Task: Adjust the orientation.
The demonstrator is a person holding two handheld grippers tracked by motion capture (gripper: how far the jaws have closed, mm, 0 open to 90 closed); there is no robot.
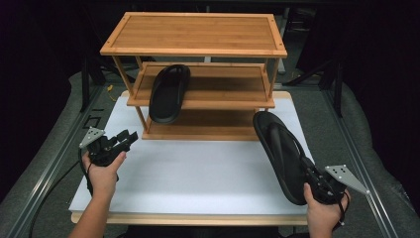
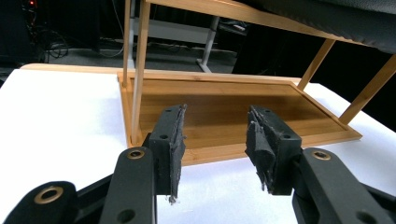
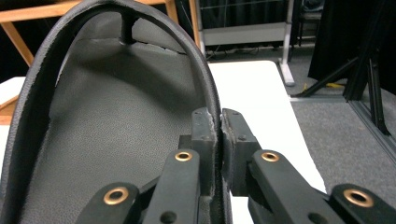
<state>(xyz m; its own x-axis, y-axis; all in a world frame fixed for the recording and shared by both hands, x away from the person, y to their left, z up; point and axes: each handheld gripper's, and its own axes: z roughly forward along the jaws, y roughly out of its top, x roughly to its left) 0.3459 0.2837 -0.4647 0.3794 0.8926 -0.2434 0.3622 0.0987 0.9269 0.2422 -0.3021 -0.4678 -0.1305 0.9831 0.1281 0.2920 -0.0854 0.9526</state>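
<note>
A black flip-flop (image 1: 281, 154) hangs tilted over the right side of the white table top, toe toward the rack. My right gripper (image 1: 313, 174) is shut on its strap (image 3: 211, 100) near the heel; in the right gripper view the pads pinch the strap's right arm over the grey footbed (image 3: 116, 126). A second black flip-flop (image 1: 169, 92) lies on the middle shelf of the wooden rack (image 1: 198, 29), at its left. My left gripper (image 1: 130, 138) stands open and holds nothing, low by the rack's front left corner, facing the bottom shelf (image 2: 233, 109).
The white table top (image 1: 198, 173) stretches between both hands. The rack's thin front left post (image 2: 139, 70) rises just beyond my left gripper's (image 2: 215, 144) jaws. Dark floor, metal rails and black stands surround the table.
</note>
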